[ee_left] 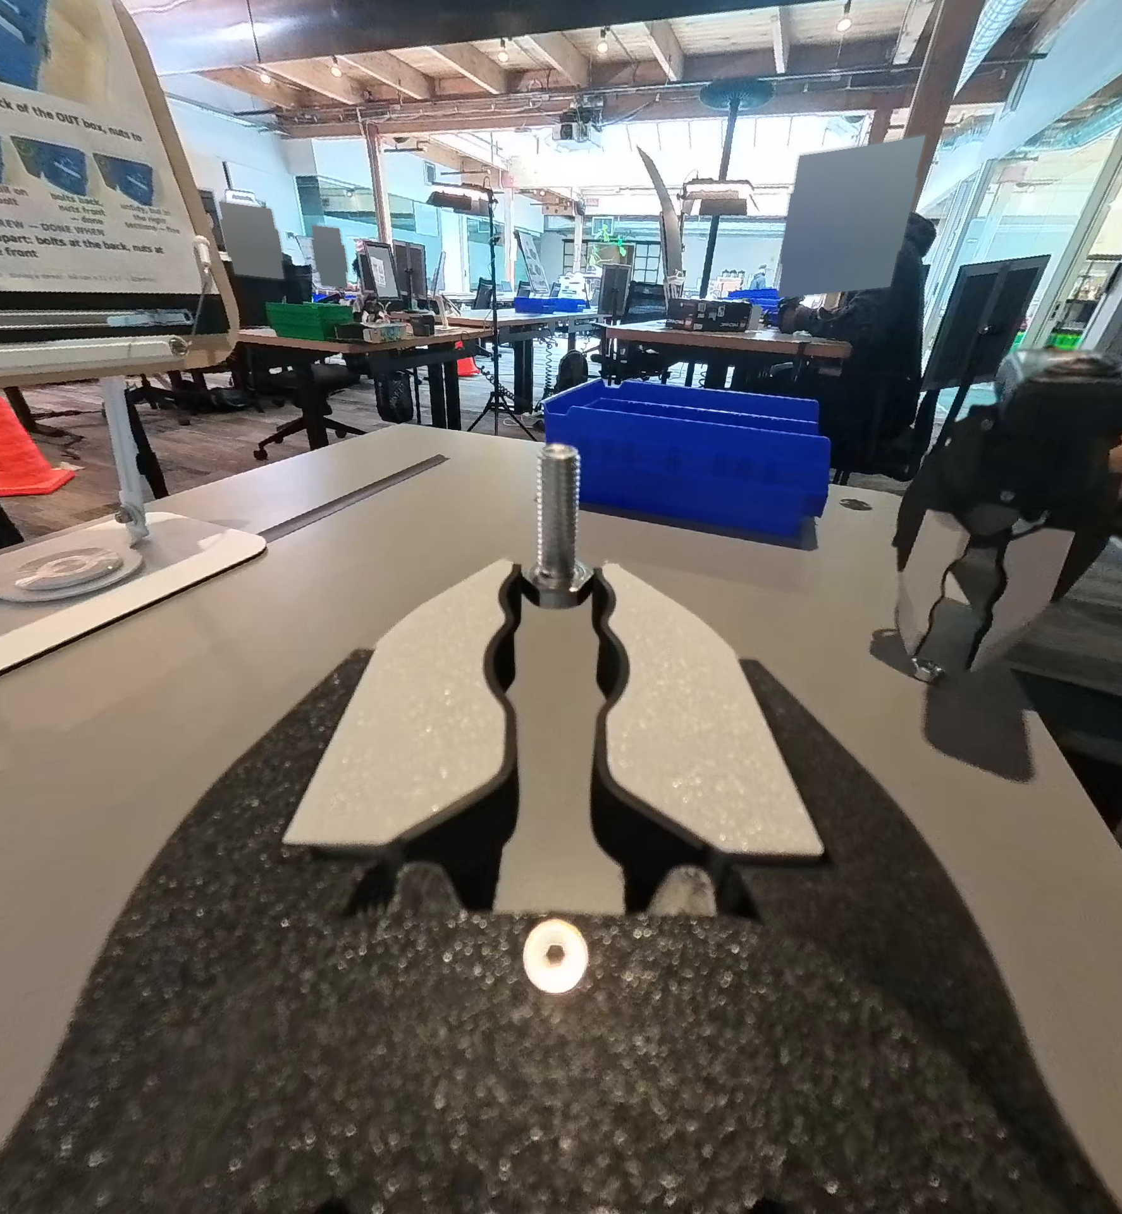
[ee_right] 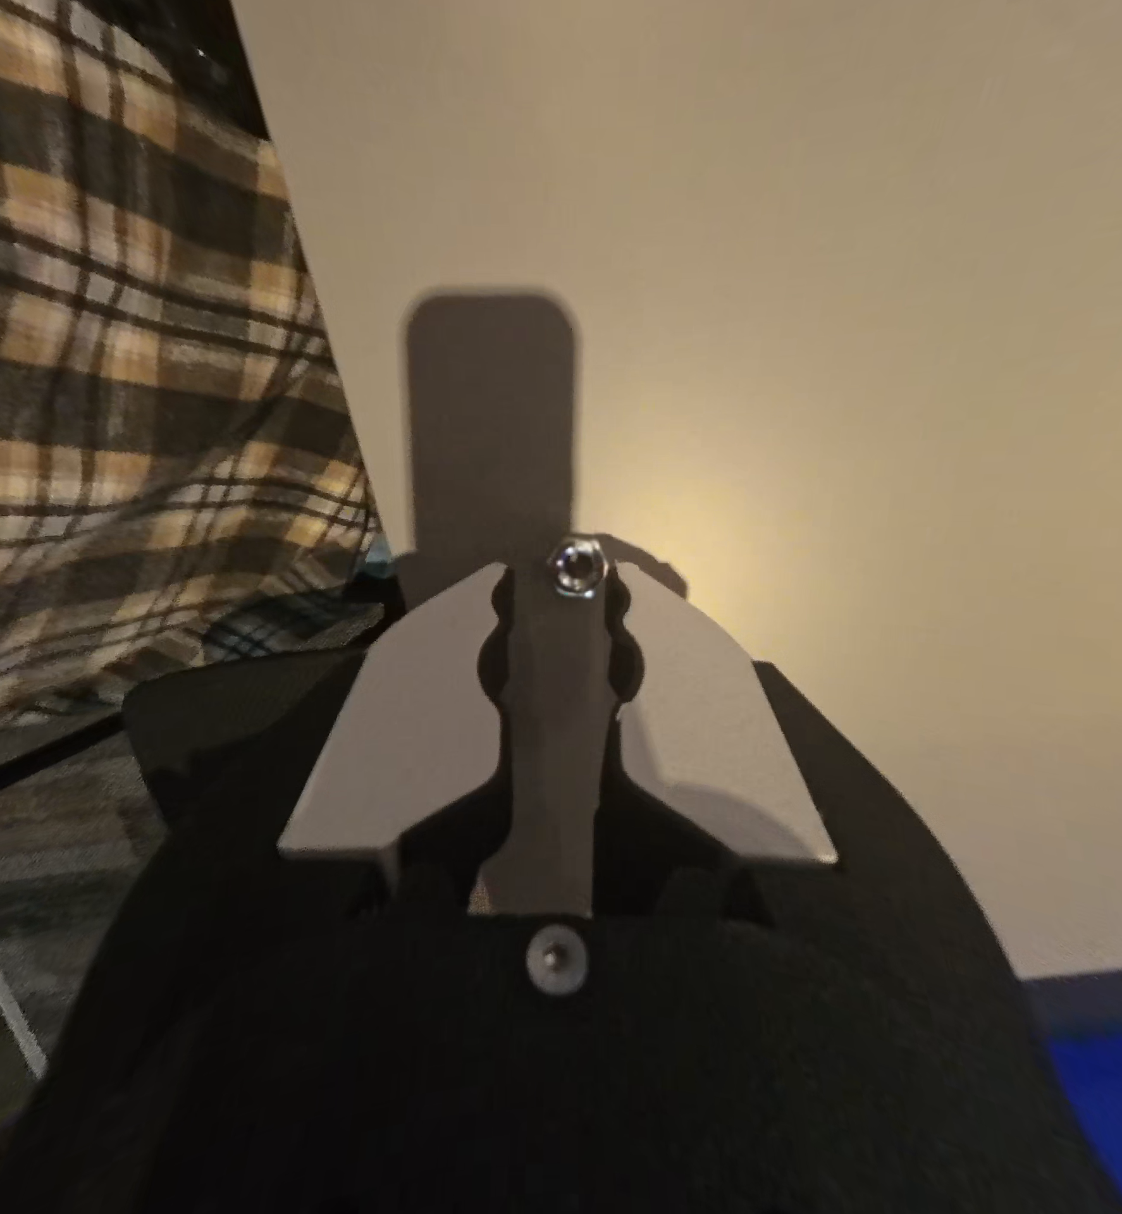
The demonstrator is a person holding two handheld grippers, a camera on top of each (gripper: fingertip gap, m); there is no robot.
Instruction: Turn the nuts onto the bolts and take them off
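My left gripper [ee_left: 558,591] is shut on the head of a silver bolt [ee_left: 558,506] and holds it upright, threaded shaft pointing up, just above the grey table [ee_left: 282,690]. My right gripper [ee_right: 558,578] points down at the table. Its jaws stand a little apart around a small silver hex nut [ee_right: 577,568] that lies flat on the table. The nut touches the right finger, with a gap to the left finger. In the left wrist view, the right gripper [ee_left: 946,663] stands at the right, near the table's edge, with the nut [ee_left: 927,670] at its tips.
A blue bin [ee_left: 690,460] stands behind the bolt at the table's far edge. An instruction sheet on a stand [ee_left: 72,197] with a white base plate [ee_left: 85,591] is at the left. A plaid garment [ee_right: 118,328] lies past the table edge. Left tips to right tips: about 30 cm. To reach the plaid garment [ee_right: 118,328] in a straight line is about 15 cm for my right fingers, about 35 cm for my left.
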